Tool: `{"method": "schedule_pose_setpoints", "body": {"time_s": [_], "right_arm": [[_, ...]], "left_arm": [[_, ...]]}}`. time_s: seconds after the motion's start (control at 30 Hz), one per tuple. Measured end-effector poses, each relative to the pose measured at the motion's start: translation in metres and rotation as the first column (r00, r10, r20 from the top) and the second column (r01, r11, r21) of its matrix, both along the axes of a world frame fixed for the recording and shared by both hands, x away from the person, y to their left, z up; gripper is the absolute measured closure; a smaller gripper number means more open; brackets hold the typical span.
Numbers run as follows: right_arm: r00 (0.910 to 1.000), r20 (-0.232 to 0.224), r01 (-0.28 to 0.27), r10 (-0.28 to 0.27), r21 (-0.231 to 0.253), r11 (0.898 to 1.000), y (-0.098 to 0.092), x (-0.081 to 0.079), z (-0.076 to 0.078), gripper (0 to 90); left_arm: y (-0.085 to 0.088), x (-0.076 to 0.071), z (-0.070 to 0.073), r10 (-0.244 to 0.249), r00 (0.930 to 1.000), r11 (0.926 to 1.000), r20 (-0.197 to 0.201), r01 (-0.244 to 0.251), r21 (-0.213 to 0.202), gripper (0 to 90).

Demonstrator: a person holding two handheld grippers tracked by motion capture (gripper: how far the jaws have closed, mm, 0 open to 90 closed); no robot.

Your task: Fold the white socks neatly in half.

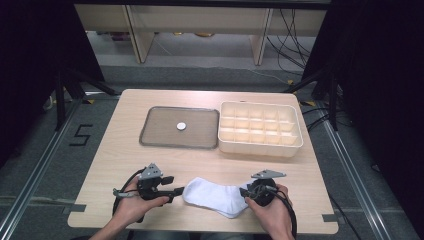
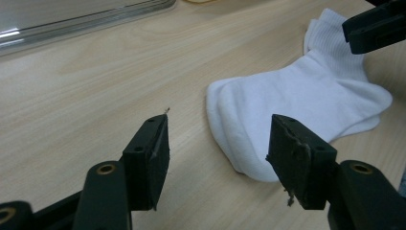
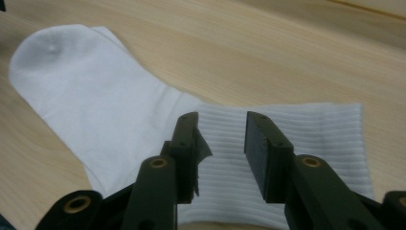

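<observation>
While the white sock (image 1: 216,199) lies flat at the table's (image 1: 125,150) near edge, left gripper (image 2: 215,158) gapes wide at its toe; right gripper (image 3: 221,143), half-parted and empty, hovers over the ribbed cuff (image 3: 297,139). Pinch both layers squarely.

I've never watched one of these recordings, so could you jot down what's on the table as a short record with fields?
Work in hand: white socks, a stacked pair lying flat
Left gripper: open, toe end just ahead of its fingers
Right gripper: open, over the ribbed cuff
Tray: holds a small white disc
Divided box: right of tray
</observation>
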State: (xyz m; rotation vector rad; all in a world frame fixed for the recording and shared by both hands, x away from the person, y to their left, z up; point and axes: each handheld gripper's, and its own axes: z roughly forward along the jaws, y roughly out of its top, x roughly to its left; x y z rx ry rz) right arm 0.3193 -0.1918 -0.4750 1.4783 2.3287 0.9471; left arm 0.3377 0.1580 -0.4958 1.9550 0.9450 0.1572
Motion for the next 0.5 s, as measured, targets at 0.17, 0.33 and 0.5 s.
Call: {"method": "schedule_pose_setpoints", "body": {"time_s": [0.17,0.33,0.5], "right_arm": [[0.9986,-0.049,-0.019,0.019,0.005,1.000,0.012,-0.001,0.006,80.5],[0.9944,-0.083,-0.066,0.066,-0.001,0.998,0.023,0.002,0.007,89.9],[0.9910,-0.088,-0.102,0.101,-0.004,0.995,0.035,0.002,0.006,90.0]], "left_arm": [[-0.003,0.002,-0.003,-0.002,0.9997,0.9999,-0.026,0.002,-0.017,40.9],[-0.009,0.006,-0.004,-0.007,0.9992,0.9997,-0.039,0.006,-0.022,42.9],[-0.014,0.010,-0.003,-0.005,0.9986,1.0000,-0.052,0.005,-0.001,44.6]]}}
